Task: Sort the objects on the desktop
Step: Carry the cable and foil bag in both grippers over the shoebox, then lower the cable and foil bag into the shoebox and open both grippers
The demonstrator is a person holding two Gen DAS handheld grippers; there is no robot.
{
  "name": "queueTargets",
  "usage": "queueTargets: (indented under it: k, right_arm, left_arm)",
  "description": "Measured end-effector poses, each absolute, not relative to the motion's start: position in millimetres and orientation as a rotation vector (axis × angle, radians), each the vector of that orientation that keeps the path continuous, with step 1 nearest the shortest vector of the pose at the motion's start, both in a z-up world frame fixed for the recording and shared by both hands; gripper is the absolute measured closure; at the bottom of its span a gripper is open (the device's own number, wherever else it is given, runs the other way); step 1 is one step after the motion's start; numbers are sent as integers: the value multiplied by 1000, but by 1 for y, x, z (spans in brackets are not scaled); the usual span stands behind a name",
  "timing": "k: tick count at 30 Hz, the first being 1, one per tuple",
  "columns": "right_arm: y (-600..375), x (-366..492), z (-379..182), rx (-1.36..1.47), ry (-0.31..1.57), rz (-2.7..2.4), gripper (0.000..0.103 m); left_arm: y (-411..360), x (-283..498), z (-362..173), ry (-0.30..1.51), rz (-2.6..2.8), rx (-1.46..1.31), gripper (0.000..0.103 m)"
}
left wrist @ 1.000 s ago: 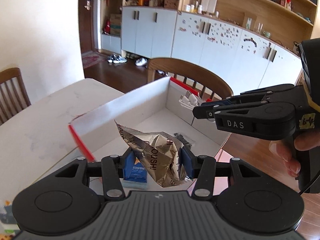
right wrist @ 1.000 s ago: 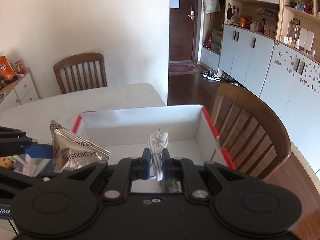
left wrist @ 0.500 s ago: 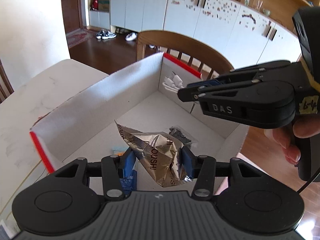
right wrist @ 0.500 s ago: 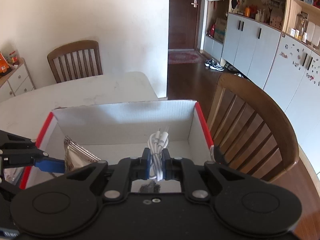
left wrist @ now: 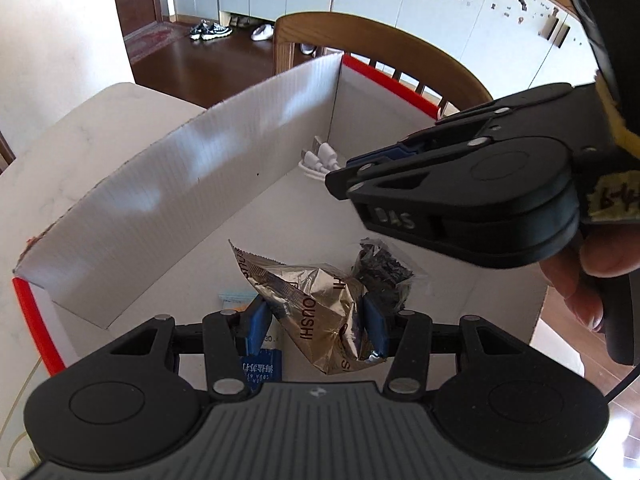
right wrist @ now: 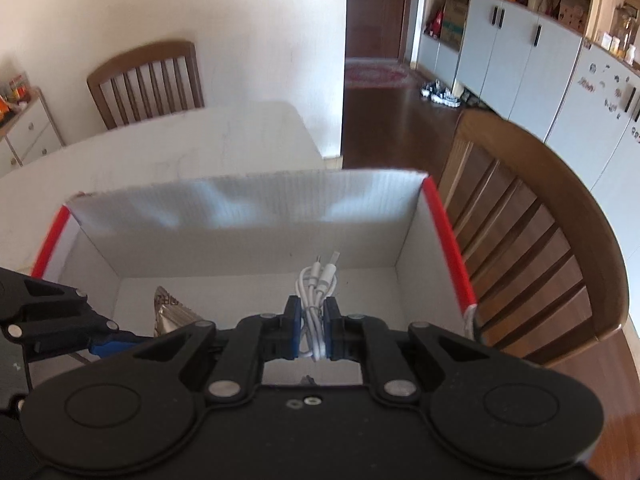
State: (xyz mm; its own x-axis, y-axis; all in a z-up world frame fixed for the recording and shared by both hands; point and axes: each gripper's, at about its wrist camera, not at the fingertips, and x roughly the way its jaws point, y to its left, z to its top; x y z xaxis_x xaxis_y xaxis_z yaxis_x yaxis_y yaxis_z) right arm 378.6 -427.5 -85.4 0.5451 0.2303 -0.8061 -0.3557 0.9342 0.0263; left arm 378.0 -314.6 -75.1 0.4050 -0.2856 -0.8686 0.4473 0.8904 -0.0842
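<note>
My left gripper point(left wrist: 316, 326) is shut on a crumpled gold foil snack packet point(left wrist: 320, 304) and holds it inside a white cardboard box with red edges point(left wrist: 160, 184). My right gripper point(right wrist: 313, 330) is shut on a coiled white cable point(right wrist: 316, 300) and holds it over the same box point(right wrist: 240, 204). In the left wrist view the right gripper point(left wrist: 340, 178) comes in from the right, with the cable's plugs point(left wrist: 320, 158) showing past its tip. The packet's corner point(right wrist: 168, 308) and the left gripper point(right wrist: 116, 344) show at the left of the right wrist view.
On the box floor lie a dark packet point(left wrist: 384, 272), a blue packet point(left wrist: 260, 368) and a small card point(left wrist: 236, 298). The box stands on a white table point(right wrist: 180, 144). Wooden chairs stand at its far side point(right wrist: 148, 80) and right point(right wrist: 540, 240).
Both grippers have moved forward and down over the box. The foil packet and the cable now hang inside its walls, closer to the box floor.
</note>
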Motion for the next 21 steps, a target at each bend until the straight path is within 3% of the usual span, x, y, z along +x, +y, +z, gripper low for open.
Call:
queueTargets:
  k: [16,21]
  right_arm:
    - [-422,387,-116,-140,1096,328,93]
    - [-424,384,-115,-143,1095,325,82]
  left_arm:
    - [-314,383,-79,1133,-493,126,55]
    - [-309,381,-76,1142,-485,101,55]
